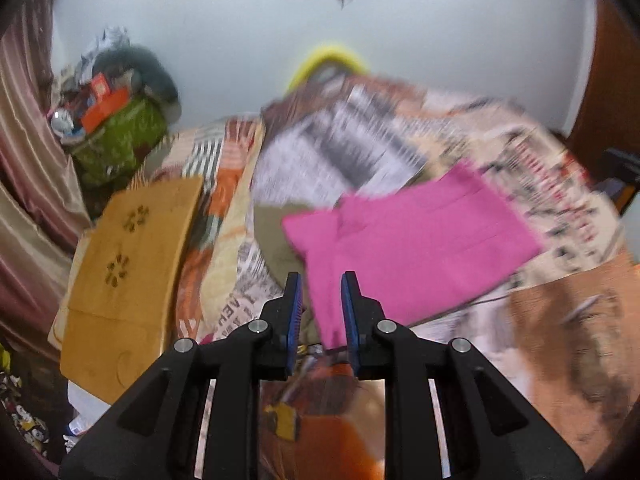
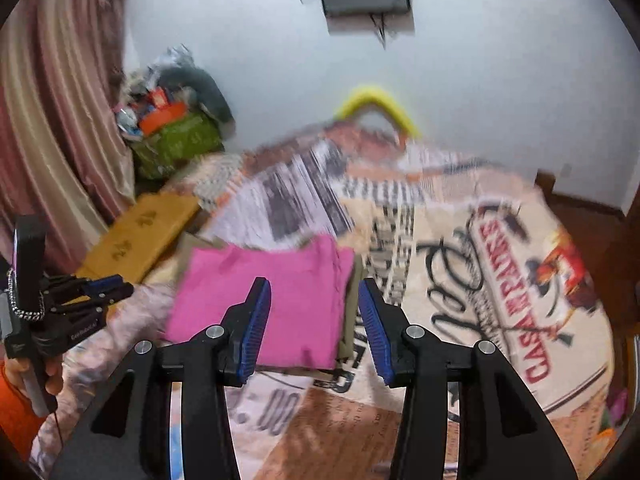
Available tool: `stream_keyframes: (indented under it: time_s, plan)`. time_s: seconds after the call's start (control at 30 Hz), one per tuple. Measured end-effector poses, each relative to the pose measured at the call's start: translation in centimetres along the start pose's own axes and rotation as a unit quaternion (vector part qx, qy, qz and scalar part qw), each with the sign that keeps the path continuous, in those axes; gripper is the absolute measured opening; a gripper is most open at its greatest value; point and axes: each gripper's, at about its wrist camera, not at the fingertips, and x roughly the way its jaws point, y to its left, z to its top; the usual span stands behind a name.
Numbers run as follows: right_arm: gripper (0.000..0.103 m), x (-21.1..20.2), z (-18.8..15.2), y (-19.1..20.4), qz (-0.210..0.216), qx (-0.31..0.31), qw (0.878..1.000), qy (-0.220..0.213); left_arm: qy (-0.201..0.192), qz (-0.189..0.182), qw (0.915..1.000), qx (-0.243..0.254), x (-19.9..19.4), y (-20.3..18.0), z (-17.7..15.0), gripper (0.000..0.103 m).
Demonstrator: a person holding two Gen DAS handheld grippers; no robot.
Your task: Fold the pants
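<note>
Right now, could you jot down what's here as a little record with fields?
Place: bed with printed cover
Garment: pink pants, folded flat on the bed
Under it: khaki cloth, partly covered
Left gripper: open, empty, above the pants' near edge
Right gripper: open, empty
Beside bed: cardboard
Behind: curtain, white wall

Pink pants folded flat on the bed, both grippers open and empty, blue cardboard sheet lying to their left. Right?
One thing is off: the cardboard sheet is yellow-brown, not blue, as the left wrist view shows. The rest holds: pink pants folded on the bed, left gripper and right gripper open and empty.
</note>
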Motion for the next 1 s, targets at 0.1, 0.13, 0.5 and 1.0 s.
stream_keyframes:
  time_s: [0.1,0.13,0.5,1.0]
  plan:
    - [0.042,-5.1,1.2,1.7,0.009,-0.014,0.999,-0.039,-0.053,-0.012,0.9985,0.001,-6.8,-1.1,1.1,0.021]
    - [0.042,-7.4,1.6,2.4,0.012,-0.019,0.998,-0.057,-0.068,-0.014,0.9976,0.002,-8.6,-1.5,1.4,0.021]
    - [0.042,-25.2,-0.1,9.1,0.053,-0.061,0.974,-0.211,-0.249,-0.025,0.9681,-0.007,-30.2,-4.5,-2.4,0.021]
    - [0.042,-31.6,-8.0,16.1,0.041,-0.109,0.948,-0.296,-0.362,-0.010,0.9312,-0.038,-40.8,-4.6,-12.7,0.047]
